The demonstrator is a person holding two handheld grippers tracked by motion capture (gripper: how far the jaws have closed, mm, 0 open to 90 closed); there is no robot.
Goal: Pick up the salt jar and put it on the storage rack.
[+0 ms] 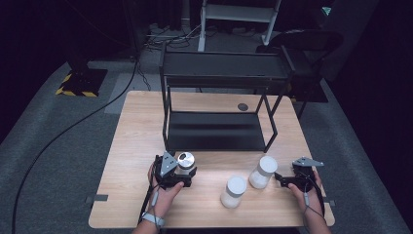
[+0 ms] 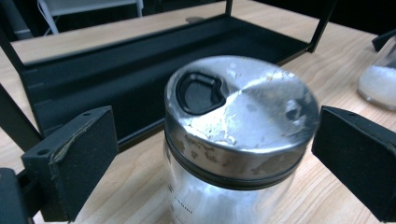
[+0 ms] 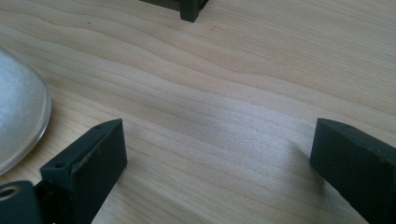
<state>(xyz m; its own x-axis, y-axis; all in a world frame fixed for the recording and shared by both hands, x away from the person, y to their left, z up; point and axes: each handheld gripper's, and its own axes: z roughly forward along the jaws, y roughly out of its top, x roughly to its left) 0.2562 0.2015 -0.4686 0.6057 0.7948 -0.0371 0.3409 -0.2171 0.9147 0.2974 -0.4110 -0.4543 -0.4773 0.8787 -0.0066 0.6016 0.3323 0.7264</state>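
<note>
Left gripper [image 1: 186, 174]: I'm holding it near the table's front left, just before the shelf. Its jaws are standing wide apart on either side of the metal-lidded jar, with a gap showing on each side, so they are gripping nothing. The pads [image 2: 77, 158] are looking like flat black blocks with worn edges.

Metal-lidded jar [image 2: 238, 140]: it's standing upright between my left jaws, long axis vertical, lid facing up. The body is clear glass with faint print and a white fill; the round steel lid is looking scuffed and flaky, with a black rounded-triangle pour opening sitting toward the shelf.

Shelf [image 1: 219, 129]: a black metal two-tier rack with thin square legs is sitting at the table's middle, its lower tray just behind the jar.

Table [image 1: 136, 126]: I'm working over pale wood with a wavy grain and a matte finish.

Front white jar [image 1: 234, 192]: it's standing upright near the front edge, between my two grippers, a rounded cylinder with a white top.

Rear white jar [image 1: 263, 171]: it's standing just behind and right of the front one, apart from it.

Right gripper [image 1: 281, 178]: I'm holding it low at the table's right, pointing left at the rear white jar, its jaw tips just beside it. The jaws are spread wide over bare wood and clasping nothing.
</note>
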